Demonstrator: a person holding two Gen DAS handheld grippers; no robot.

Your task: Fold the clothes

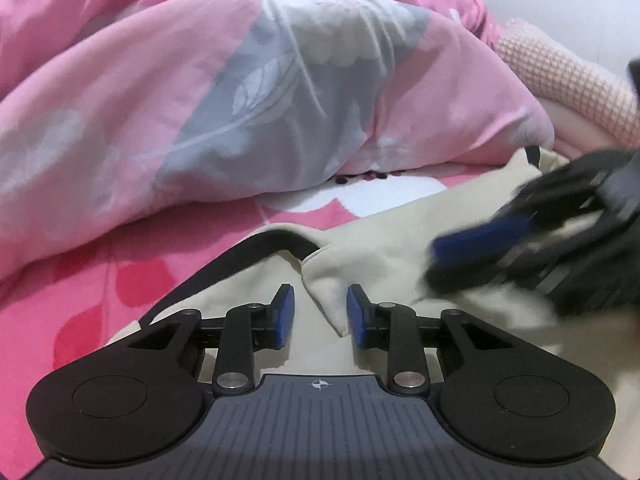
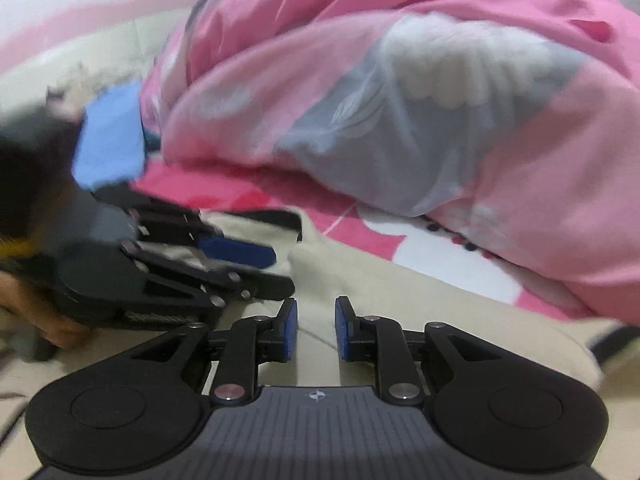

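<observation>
mostly pink quilt [image 1: 160, 100] heaped behind cream garment [image 1: 380, 232].

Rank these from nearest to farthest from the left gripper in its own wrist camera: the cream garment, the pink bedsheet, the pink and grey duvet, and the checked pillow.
1. Cream garment, right under the left gripper.
2. Pink bedsheet, just left of the garment.
3. Pink and grey duvet, heaped behind.
4. Checked pillow, far right, beyond the duvet's edge.

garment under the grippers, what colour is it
Cream garment with a black trim along its edge, clearest in the left wrist view.
</observation>
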